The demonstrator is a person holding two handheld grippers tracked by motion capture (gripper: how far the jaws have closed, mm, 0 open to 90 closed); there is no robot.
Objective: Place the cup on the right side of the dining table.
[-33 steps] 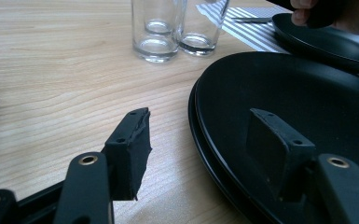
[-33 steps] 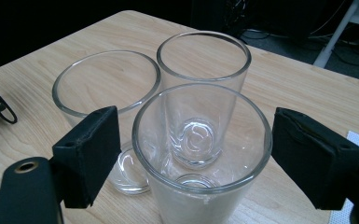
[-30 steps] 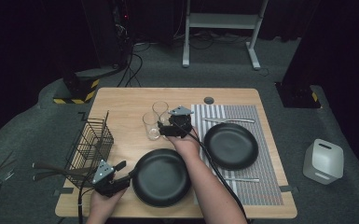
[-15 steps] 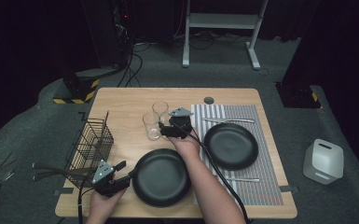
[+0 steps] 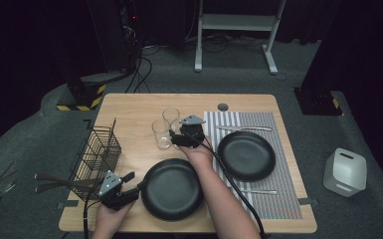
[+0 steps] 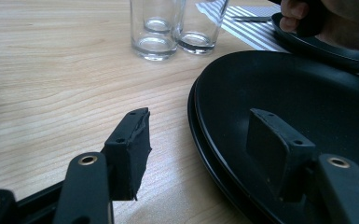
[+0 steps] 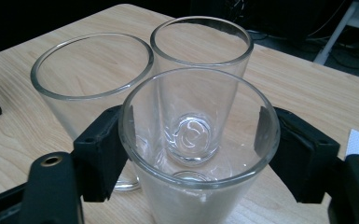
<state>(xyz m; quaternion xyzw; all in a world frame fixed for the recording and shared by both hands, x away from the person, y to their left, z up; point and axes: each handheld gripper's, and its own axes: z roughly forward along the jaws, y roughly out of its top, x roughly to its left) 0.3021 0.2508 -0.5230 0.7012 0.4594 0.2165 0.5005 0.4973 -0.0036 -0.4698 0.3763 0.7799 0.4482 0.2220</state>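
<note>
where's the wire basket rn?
High view: the black wire basket sits on the left edge of the wooden table, left of the two clear glasses and just beyond the left gripper.

1. In the right gripper view, the nearest glass (image 7: 200, 154) was cut off by the bottom edge, so its base was unseen.
2. Whether the right gripper (image 7: 193, 154) pads truly pressed that glass could not be told; they sat just beside its wall on both sides.
3. In the left gripper view, the black plate (image 6: 307, 107) ran off the right and bottom edges.
4. There, the two glasses (image 6: 168, 28) lost their rims to the top edge.
5. In the high view, the utensils in the wire basket (image 5: 97, 154) were too small to identify.
6. The third glass was hidden behind the right gripper (image 5: 179, 138) there.
</note>
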